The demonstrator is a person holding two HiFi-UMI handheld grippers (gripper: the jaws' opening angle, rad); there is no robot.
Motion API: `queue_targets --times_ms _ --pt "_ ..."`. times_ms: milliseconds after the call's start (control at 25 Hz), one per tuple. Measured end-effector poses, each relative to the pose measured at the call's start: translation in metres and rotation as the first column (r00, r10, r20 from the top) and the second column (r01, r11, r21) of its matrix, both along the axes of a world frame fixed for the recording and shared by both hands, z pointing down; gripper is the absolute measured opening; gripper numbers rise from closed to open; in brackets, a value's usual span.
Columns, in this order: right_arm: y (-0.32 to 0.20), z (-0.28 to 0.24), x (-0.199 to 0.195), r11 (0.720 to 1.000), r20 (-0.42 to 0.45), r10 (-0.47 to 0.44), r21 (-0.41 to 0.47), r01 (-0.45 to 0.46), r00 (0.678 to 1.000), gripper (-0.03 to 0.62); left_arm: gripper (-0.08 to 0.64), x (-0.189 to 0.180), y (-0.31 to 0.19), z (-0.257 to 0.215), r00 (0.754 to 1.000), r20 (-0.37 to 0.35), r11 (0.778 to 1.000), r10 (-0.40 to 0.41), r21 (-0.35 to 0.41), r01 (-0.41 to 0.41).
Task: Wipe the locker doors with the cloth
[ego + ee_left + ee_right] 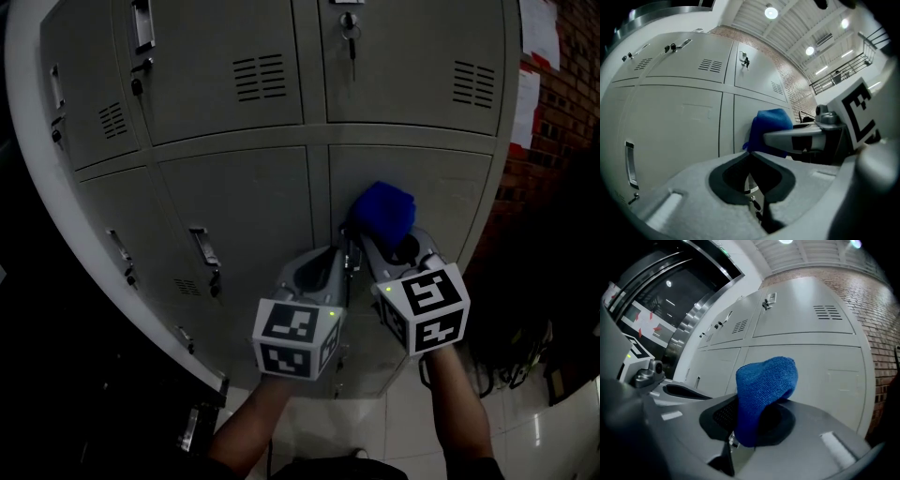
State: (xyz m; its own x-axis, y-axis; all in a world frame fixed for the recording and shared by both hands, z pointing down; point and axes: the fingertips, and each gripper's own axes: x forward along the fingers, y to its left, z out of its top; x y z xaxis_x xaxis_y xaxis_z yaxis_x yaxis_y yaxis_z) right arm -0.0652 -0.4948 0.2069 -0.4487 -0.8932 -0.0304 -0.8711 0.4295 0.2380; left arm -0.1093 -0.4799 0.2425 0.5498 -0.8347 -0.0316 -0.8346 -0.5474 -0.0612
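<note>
While the right gripper (761,401) clamps its jaws on the blue cloth (766,380), the left gripper (750,154) has its jaws clenched tip to tip with nothing between them. From the right jaws the cloth bulges up and forward in a rounded wad, its lower end tucked down into the gap between them. Ahead of the wad lies the lower right door (412,178) of the grey lockers, near that door's left edge; I cannot tell whether cloth and door touch. The left jaws sit just beside the right jaws, on their left, and point at the seam between the two lower doors. Left of the left jaws, well apart, a handle (629,164) stands on the lower left door (675,126). Above both jaws a key (350,28) hangs in an upper door.
</note>
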Motion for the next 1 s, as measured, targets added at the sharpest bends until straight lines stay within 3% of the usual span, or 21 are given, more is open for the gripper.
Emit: queue_targets --times_ms 400,640,800,1000 --pt "0.008 0.002 0.108 0.98 0.022 0.2 -0.001 -0.2 0.98 0.069 0.005 0.057 -0.002 -0.008 0.995 0.0 0.995 0.101 0.016 -0.101" --pt "0.013 0.008 0.156 0.958 0.031 0.288 -0.014 -0.288 0.957 0.069 0.005 0.073 0.0 -0.006 0.992 -0.003 0.992 0.124 0.011 -0.124" --pt "0.013 0.009 0.168 0.95 0.02 0.312 -0.02 -0.311 0.95 0.069 0.005 0.074 0.0 -0.003 0.993 0.0 0.992 0.122 0.003 -0.122" --pt "0.022 0.001 0.149 0.957 0.02 0.289 0.003 -0.289 0.957 0.069 0.005 0.064 0.002 -0.015 0.994 0.005 0.994 0.106 0.025 -0.106"
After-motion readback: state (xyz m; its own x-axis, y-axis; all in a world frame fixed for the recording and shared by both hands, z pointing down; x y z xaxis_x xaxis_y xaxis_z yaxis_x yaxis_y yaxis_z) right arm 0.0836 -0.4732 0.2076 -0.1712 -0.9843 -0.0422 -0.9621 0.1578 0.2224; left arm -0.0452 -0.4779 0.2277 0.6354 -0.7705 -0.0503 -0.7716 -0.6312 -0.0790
